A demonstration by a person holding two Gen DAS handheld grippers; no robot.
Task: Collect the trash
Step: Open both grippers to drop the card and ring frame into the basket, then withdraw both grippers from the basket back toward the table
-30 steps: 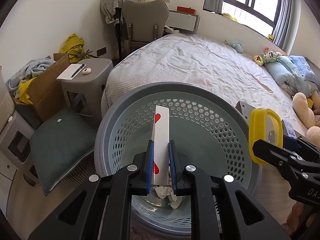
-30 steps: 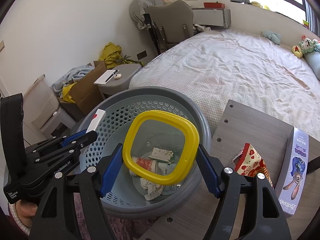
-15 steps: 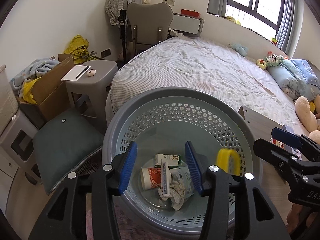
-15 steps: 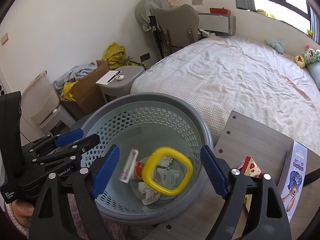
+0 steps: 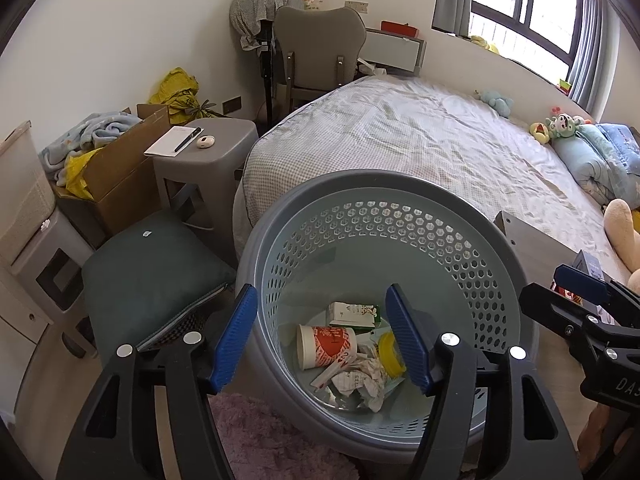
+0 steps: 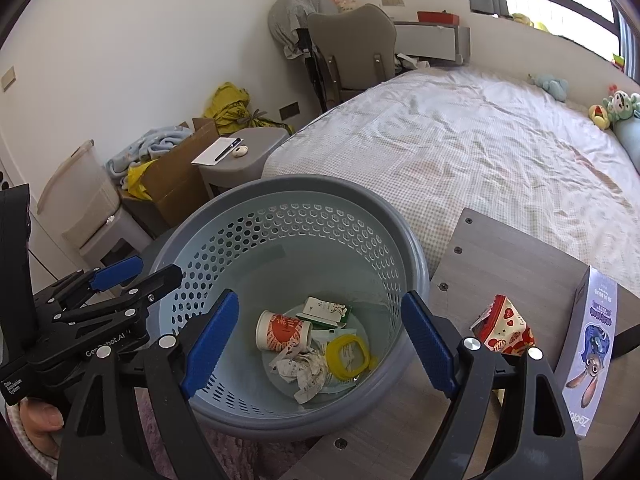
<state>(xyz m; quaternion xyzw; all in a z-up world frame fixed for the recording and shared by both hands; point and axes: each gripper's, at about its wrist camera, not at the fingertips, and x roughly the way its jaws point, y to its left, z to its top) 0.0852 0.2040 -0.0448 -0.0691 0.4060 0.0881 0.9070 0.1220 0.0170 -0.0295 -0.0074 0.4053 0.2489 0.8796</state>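
1. Trash lies at the bottom of the grey perforated basket (image 6: 288, 196): a red-and-white paper cup (image 6: 282, 330) on its side, a green-and-white carton (image 6: 326, 312) just behind it, crumpled paper (image 6: 304, 372) in front, and a yellow ring-shaped lid (image 6: 347, 356) to the right of the paper.
2. We hold the left gripper (image 5: 322, 338) over the basket's near rim; its jaws are opening and nothing sits between them.
3. We hold the right gripper (image 6: 318, 342) over the basket too, jaws spread wide and empty.
4. From the right wrist view, the left gripper shows at the basket's left rim, with a person's hand (image 6: 38, 420) under it.
5. On the wooden table (image 6: 516, 256) just right of the basket we see a red heart-patterned snack bag (image 6: 506, 326) near the table's front edge, and a tall lavender box (image 6: 592, 344) with a rabbit picture at its right edge.
6. Behind the basket lies a bed (image 5: 420, 136) with plush toys (image 5: 560, 124) along its far side.
7. Left of the bed stands a grey stool (image 5: 208, 152) bearing a notepad (image 5: 172, 140) and pen, then a cardboard box (image 5: 120, 172) of cloths, with a dark green cushion (image 5: 148, 264) touching the basket's left side.
8. Nothing stands between either gripper and the basket's open top.
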